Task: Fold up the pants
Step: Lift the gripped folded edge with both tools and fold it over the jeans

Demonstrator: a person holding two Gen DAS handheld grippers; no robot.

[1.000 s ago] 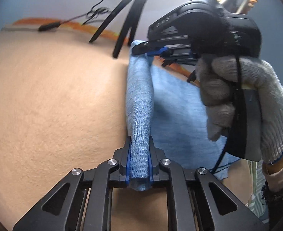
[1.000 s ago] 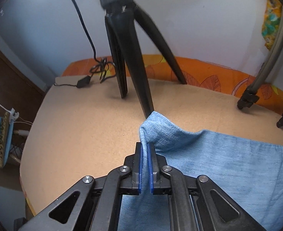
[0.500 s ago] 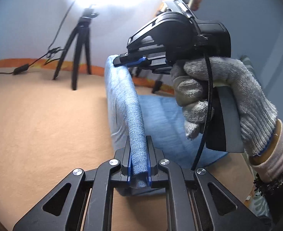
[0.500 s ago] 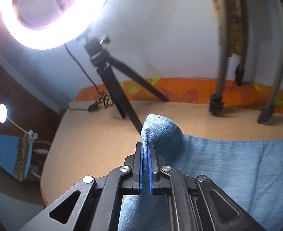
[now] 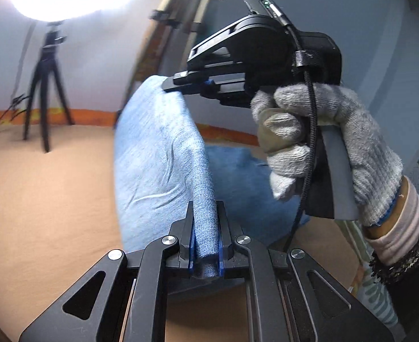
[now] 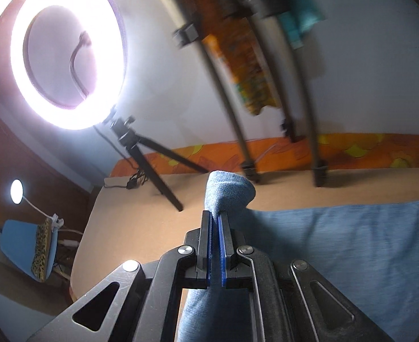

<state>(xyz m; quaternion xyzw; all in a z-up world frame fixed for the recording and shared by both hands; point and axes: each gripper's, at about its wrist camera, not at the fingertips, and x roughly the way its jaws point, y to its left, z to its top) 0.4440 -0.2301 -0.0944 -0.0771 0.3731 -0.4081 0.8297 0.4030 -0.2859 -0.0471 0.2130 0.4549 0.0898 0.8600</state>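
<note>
- Left tool (image 5: pixel 206 239): jaws nearly closed, blue pads clamped on a thick rolled edge of the light blue denim-look pants (image 5: pixel 158 165); fabric fills the gap between the pads.
- Right tool (image 6: pixel 215 228): jaws almost together, pinching a bunched corner of the same pants (image 6: pixel 337 245); a rounded tuft of cloth pokes up just past the fingertips.
- In the left wrist view the right tool (image 5: pixel 186 84) sits at the top of the raised fabric, gripping its far end; a hand in a grey knit glove (image 5: pixel 332 148) holds its handle, a black cable running down across the glove.
- Pants edge is stretched between the two tools and lifted off the tan bench (image 5: pixel 46 199); cloth drapes down from that edge on the left side.
- Rest of the pants lies flat on the bench, spreading right in the right wrist view.
- Background: lit white ring light (image 6: pixel 66 54) on a black tripod (image 6: pixel 152 165), grey stand legs (image 6: pixel 246 142) on the far bench edge, orange patterned cloth strip (image 6: pixel 352 151) along the wall.
- Both views show motion blur.
</note>
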